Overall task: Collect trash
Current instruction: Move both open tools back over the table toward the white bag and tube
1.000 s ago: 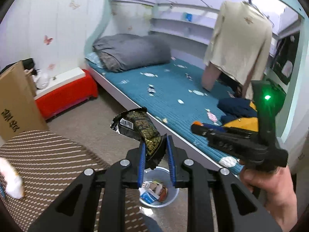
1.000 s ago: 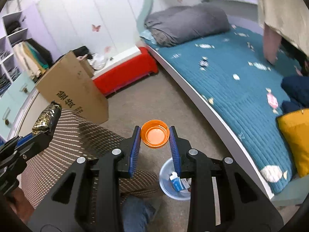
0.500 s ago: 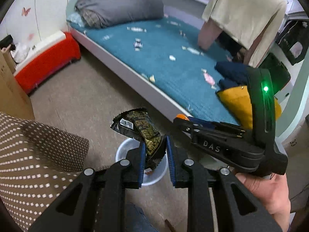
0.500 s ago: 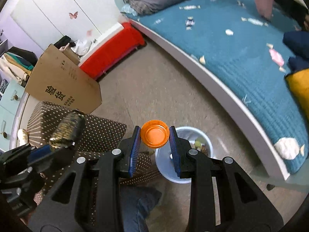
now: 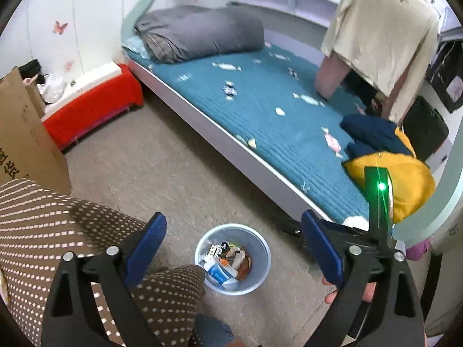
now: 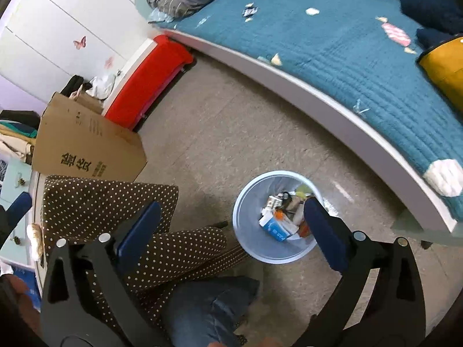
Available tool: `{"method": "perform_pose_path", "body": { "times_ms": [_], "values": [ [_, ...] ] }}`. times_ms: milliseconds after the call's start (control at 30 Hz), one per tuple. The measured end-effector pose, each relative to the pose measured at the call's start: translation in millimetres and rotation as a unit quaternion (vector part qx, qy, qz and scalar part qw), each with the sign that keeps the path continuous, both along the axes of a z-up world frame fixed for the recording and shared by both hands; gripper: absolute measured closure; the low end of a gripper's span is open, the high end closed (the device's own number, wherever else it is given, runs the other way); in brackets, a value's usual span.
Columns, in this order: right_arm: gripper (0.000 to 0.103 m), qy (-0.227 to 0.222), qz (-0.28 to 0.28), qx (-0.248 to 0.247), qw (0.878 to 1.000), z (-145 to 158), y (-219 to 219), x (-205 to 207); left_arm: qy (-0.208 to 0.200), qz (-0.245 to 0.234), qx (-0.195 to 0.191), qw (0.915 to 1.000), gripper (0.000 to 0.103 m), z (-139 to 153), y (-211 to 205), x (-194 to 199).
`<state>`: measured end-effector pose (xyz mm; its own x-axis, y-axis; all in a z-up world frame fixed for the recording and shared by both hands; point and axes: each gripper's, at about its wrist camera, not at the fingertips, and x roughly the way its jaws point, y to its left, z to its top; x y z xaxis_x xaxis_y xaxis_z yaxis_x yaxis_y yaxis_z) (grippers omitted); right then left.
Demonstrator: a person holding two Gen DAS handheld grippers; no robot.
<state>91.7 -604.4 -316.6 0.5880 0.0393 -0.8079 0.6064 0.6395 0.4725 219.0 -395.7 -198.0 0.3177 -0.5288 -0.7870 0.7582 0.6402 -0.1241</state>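
We are in a small bedroom with a speckled beige floor (image 5: 185, 162), a bed (image 5: 277, 121) under a teal quilt, a red bench (image 5: 95, 104) by the wall and a cardboard box (image 6: 84, 144) leaning beside a table draped in a brown dotted cloth (image 5: 43, 222). On the floor between table and bed stands the pale blue bin (image 5: 233, 257), already holding cartons and wrappers (image 6: 277, 219). Both tools hang above it: our left gripper (image 5: 234, 248) has its blue fingers (image 5: 147, 240) spread wide with nothing between them, and our right gripper (image 6: 231, 228) is likewise wide apart and empty. We judge this the drop step, just finished. Next we would need to turn to the table, where something pale (image 6: 36, 238) lies at the edge, and close on it squarely. Small scraps (image 5: 230, 89) also dot the quilt.
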Motion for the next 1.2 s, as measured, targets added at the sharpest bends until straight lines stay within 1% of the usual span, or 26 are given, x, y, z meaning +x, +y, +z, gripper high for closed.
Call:
{"method": "perform_pose_path", "body": {
  "times_ms": [167,333,500,600,733,800,933,1033,1133,1200],
  "values": [
    [0.006,-0.015,-0.008,-0.025,1.0,31,5,-5,-0.036,0.019,-0.023,0.9989,0.01,30,25,-7],
    [0.006,-0.049,0.004,-0.06,0.997,81,24,-3,-0.066,0.04,-0.055,0.9956,0.009,63,56,-19],
    [0.006,-0.084,0.03,-0.096,0.991,133,53,4,-0.104,0.068,-0.081,0.989,0.009,93,101,-28],
    [0.006,-0.105,0.056,-0.123,0.985,165,84,13,-0.126,0.092,-0.093,0.9834,0.008,106,129,-30],
    [0.006,-0.126,0.096,-0.147,0.976,195,126,27,-0.151,0.135,-0.099,0.9743,0.008,119,170,-27],
    [0.006,-0.132,0.114,-0.155,0.972,204,145,36,-0.161,0.154,-0.098,0.9699,0.008,122,188,-25],
    [0.006,-0.14,0.165,-0.171,0.961,218,192,59,-0.179,0.205,-0.081,0.9587,0.008,125,236,-13],
    [0.006,-0.144,0.204,-0.174,0.953,220,226,80,-0.174,0.238,-0.083,0.9519,0.008,122,271,-4],
    [0.006,-0.144,0.233,-0.174,0.946,218,257,98,-0.157,0.269,-0.086,0.9464,0.008,118,309,10],
    [0.006,-0.142,0.257,-0.176,0.94,214,280,112,-0.153,0.294,-0.086,0.9395,0.008,114,332,17]
  ]
}}
